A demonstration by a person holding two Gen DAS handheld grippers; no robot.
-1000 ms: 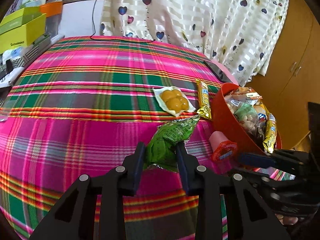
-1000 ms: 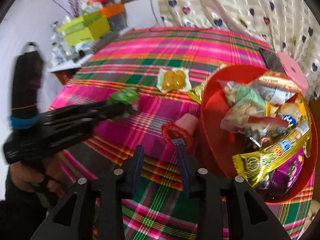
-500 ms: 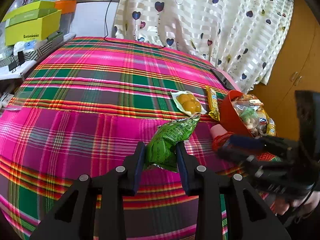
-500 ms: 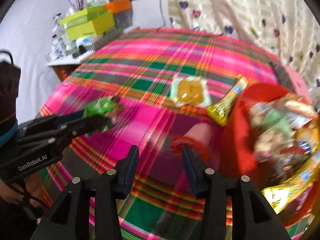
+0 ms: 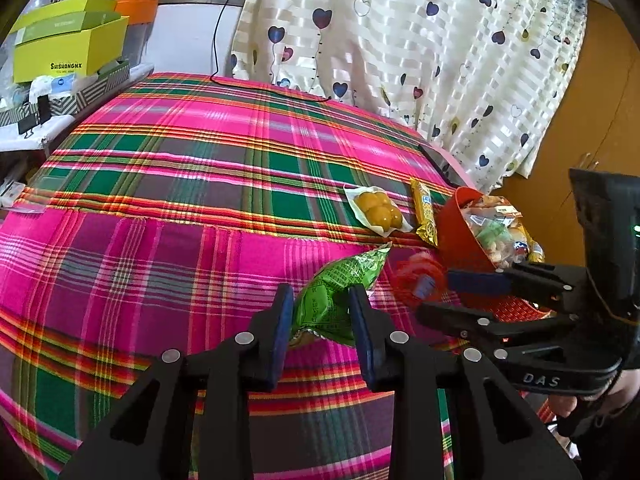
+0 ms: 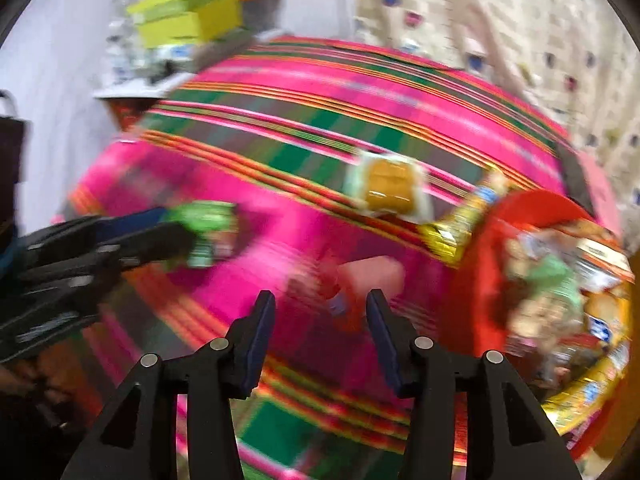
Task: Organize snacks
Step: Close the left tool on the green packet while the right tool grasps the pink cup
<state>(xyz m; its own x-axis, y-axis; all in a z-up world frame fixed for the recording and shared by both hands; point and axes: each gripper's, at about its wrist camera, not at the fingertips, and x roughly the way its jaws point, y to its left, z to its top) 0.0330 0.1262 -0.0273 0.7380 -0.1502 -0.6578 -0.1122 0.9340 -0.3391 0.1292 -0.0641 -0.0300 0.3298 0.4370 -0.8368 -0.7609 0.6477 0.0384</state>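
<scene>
My left gripper point(image 5: 320, 304) is shut on a green snack bag point(image 5: 340, 284) and holds it above the plaid tablecloth. It shows blurred in the right wrist view point(image 6: 208, 232). My right gripper point(image 6: 320, 308) is open and empty, with a pink snack in a red net point(image 6: 360, 284) lying just beyond its fingertips. In the left wrist view the right gripper point(image 5: 452, 292) reaches toward that snack point(image 5: 420, 280). A red bowl point(image 5: 456, 232) full of snack packets stands at the right point(image 6: 492, 264).
A clear pack of yellow cakes point(image 5: 376, 210) and a yellow bar point(image 5: 424, 212) lie on the cloth left of the bowl. Yellow-green boxes point(image 5: 68, 52) stack on a side shelf at far left. A heart-print curtain point(image 5: 400, 40) hangs behind. A dark phone point(image 5: 440, 160) lies near the far edge.
The left gripper has pulled back and left with the green bag. The right gripper has opened and released the pink netted snack, which now lies on the cloth; its view is blurred by motion.
</scene>
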